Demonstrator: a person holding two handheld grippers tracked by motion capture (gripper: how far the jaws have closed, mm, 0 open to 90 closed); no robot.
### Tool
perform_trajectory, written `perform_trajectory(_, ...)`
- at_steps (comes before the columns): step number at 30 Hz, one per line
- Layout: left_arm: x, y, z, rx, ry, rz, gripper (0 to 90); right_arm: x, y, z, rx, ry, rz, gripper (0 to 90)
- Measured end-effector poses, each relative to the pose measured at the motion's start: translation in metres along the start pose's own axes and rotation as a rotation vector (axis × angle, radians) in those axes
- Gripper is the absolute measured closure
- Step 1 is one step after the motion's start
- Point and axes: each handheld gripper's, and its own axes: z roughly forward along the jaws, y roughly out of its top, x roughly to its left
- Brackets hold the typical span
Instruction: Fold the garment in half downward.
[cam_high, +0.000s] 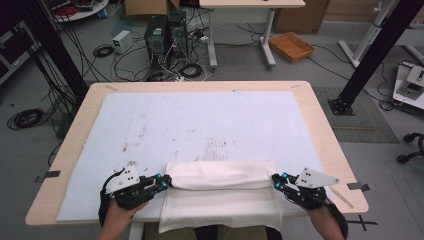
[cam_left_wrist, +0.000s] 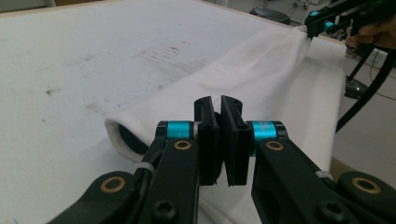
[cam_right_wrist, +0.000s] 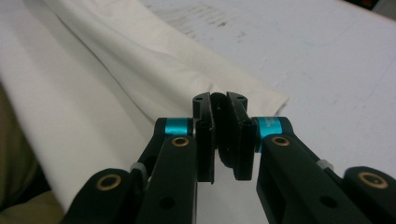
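While the near edge of the cloth (cam_high: 220, 212) hangs over the table's (cam_high: 70, 150) near side toward the person's lap, its far part is doubled back into a soft roll lying left to right across the white mat (cam_high: 200, 120). The left gripper (cam_high: 167, 181) sits at the roll's left end and the right gripper (cam_high: 275, 181) at its right end, one to each corner, probably so the fold stays straight as it is laid. In the left gripper view the jaws stand nearly together with a thin gap, and no cloth shows pinched between them; the open loop of the fold lies just beyond. In the right gripper view the jaws show a slightly wider slit, the corner of the fold lying right at their tips, and I cannot tell whether any fabric is caught there. Both seem to be letting go, the fold set down. Farther off the mat is bare but stained. Beyond the table, cables and a wicker tray (cam_high: 291, 46) lie on the floor.
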Motion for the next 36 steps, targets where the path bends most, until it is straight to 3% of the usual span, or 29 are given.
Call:
perform_trajectory(1,0.0,-0.001,-0.002,-0.014,-0.007,-0.019,78.6,0.001,-0.001,-0.001,0.006,0.014,0.009,71.8)
perform_trajectory(3,0.003,0.002,-0.005,-0.039,0.018,-0.08,52.6,0.002,-0.001,-0.005,-0.003,0.025,0.037,56.4)
perform_trajectory(5,0.009,0.008,-0.006,-0.056,0.077,-0.088,44.2,0.0,0.002,-0.01,-0.038,-0.009,0.074,40.1)
perform_trajectory(6,0.014,0.013,-0.005,-0.05,0.105,-0.096,42.3,-0.003,0.004,-0.011,-0.05,-0.044,0.096,37.4)
perform_trajectory(7,0.014,0.013,-0.005,-0.05,0.105,-0.096,40.0,-0.003,0.004,-0.011,-0.05,-0.044,0.096,37.4)
perform_trajectory(8,0.027,0.024,0.004,-0.007,0.158,-0.124,37.3,-0.016,0.011,-0.009,-0.047,-0.123,0.143,32.5)
perform_trajectory(10,0.033,0.028,0.009,0.018,0.181,-0.126,37.3,-0.02,0.012,-0.006,-0.039,-0.136,0.153,32.3)
perform_trajectory(11,0.039,0.03,0.015,0.04,0.196,-0.134,37.3,-0.028,0.016,0.002,-0.011,-0.161,0.201,31.7)
perform_trajectory(12,0.051,0.032,0.029,0.093,0.194,-0.172,37.1,-0.032,0.017,0.008,0.0,-0.162,0.213,31.7)
perform_trajectory(13,0.054,0.031,0.036,0.12,0.199,-0.192,36.8,-0.036,0.018,0.015,0.016,-0.163,0.225,31.7)
perform_trajectory(14,0.058,0.03,0.043,0.153,0.193,-0.204,36.4,-0.04,0.019,0.023,0.034,-0.153,0.242,31.7)
perform_trajectory(15,0.058,0.03,0.043,0.153,0.193,-0.204,35.7,-0.04,0.019,0.023,0.034,-0.153,0.242,31.7)
perform_trajectory(16,0.06,0.028,0.048,0.182,0.179,-0.212,35.2,-0.045,0.019,0.038,0.073,-0.119,0.267,32.6)
perform_trajectory(17,0.061,0.026,0.053,0.208,0.172,-0.215,35.2,-0.045,0.019,0.038,0.073,-0.119,0.267,32.6)
perform_trajectory(18,0.063,0.023,0.061,0.249,0.182,-0.23,34.3,-0.047,0.019,0.053,0.126,-0.094,0.278,34.7)
perform_trajectory(19,0.063,0.023,0.061,0.249,0.182,-0.23,34.3,-0.047,0.019,0.053,0.126,-0.094,0.278,34.7)
perform_trajectory(21,0.064,0.021,0.064,0.27,0.174,-0.232,35.1,-0.049,0.018,0.067,0.197,-0.067,0.261,46.5)
perform_trajectory(23,0.064,0.02,0.065,0.28,0.168,-0.225,43.4,-0.049,0.018,0.069,0.197,-0.066,0.263,47.0)
perform_trajectory(24,0.064,0.02,0.065,0.28,0.168,-0.225,43.4,-0.05,0.018,0.07,0.194,-0.062,0.273,47.0)
perform_trajectory(25,0.06,0.018,0.067,0.302,0.164,-0.167,56.4,-0.05,0.017,0.071,0.187,-0.043,0.286,56.5)
perform_trajectory(26,0.059,0.018,0.067,0.3,0.141,-0.157,68.1,-0.05,0.016,0.07,0.182,-0.029,0.288,60.6)
perform_trajectory(28,0.055,0.017,0.067,0.293,0.161,-0.129,81.1,-0.05,0.015,0.069,0.177,-0.006,0.311,69.1)
perform_trajectory(29,0.055,0.017,0.066,0.289,0.164,-0.126,82.0,-0.05,0.014,0.068,0.174,0.012,0.328,76.1)
perform_trajectory(31,0.054,0.017,0.066,0.287,0.164,-0.121,82.6,-0.05,0.014,0.067,0.175,0.025,0.342,78.9)
perform_trajectory(33,0.056,0.017,0.062,0.231,0.166,-0.154,83.2,-0.049,0.017,0.067,0.182,0.005,0.314,81.5)
perform_trajectory(34,0.056,0.017,0.062,0.231,0.166,-0.154,83.3,-0.048,0.018,0.068,0.179,-0.007,0.296,81.8)
perform_trajectory(35,0.059,0.021,0.06,0.181,0.168,-0.176,83.3,-0.048,0.019,0.068,0.173,-0.021,0.285,81.9)
perform_trajectory(36,0.062,0.023,0.06,0.167,0.169,-0.186,83.3,-0.049,0.021,0.069,0.161,-0.034,0.272,81.9)
